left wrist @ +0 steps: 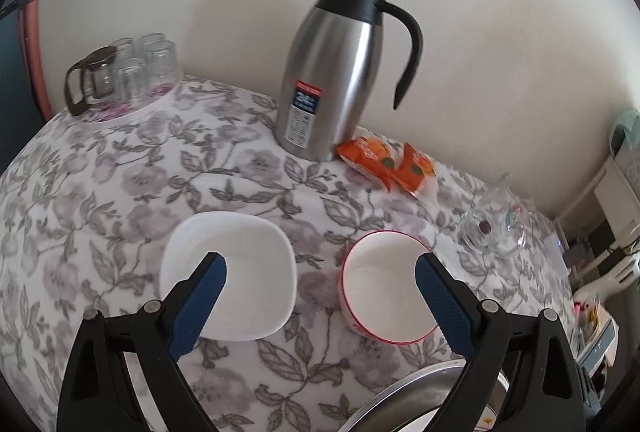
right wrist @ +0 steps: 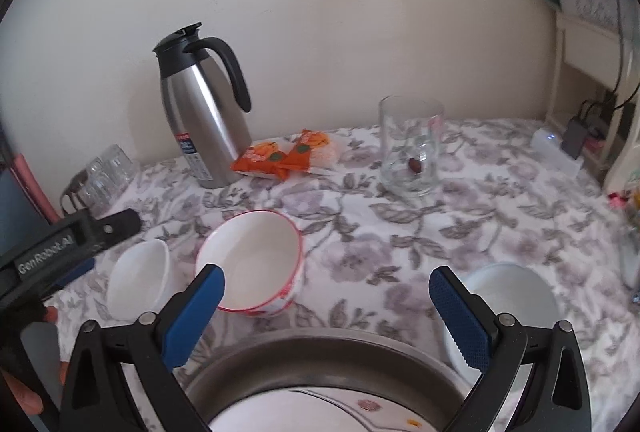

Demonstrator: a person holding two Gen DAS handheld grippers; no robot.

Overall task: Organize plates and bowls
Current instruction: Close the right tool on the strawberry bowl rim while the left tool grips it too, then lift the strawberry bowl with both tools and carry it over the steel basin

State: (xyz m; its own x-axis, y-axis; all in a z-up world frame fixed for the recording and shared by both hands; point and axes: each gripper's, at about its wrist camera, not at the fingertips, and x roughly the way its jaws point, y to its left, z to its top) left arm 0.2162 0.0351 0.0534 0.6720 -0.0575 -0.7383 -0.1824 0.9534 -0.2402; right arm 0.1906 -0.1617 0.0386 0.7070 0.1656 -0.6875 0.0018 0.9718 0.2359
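Two grippers, left gripper [left wrist: 320, 268] and right gripper [right wrist: 326, 284], hover with jaws wide apart, holding nothing; red-rimmed bowl [left wrist: 386, 286] at 3 o'clock of square white bowl [left wrist: 228, 268], probably awaiting stacking.

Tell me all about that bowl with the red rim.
The bowl is round and deep, glossy white inside, seemingly ceramic, with a thin red rim and a red pattern low on its outer wall. It is empty and upright on the flowered tablecloth, beside a square white bowl. Nothing grips it.
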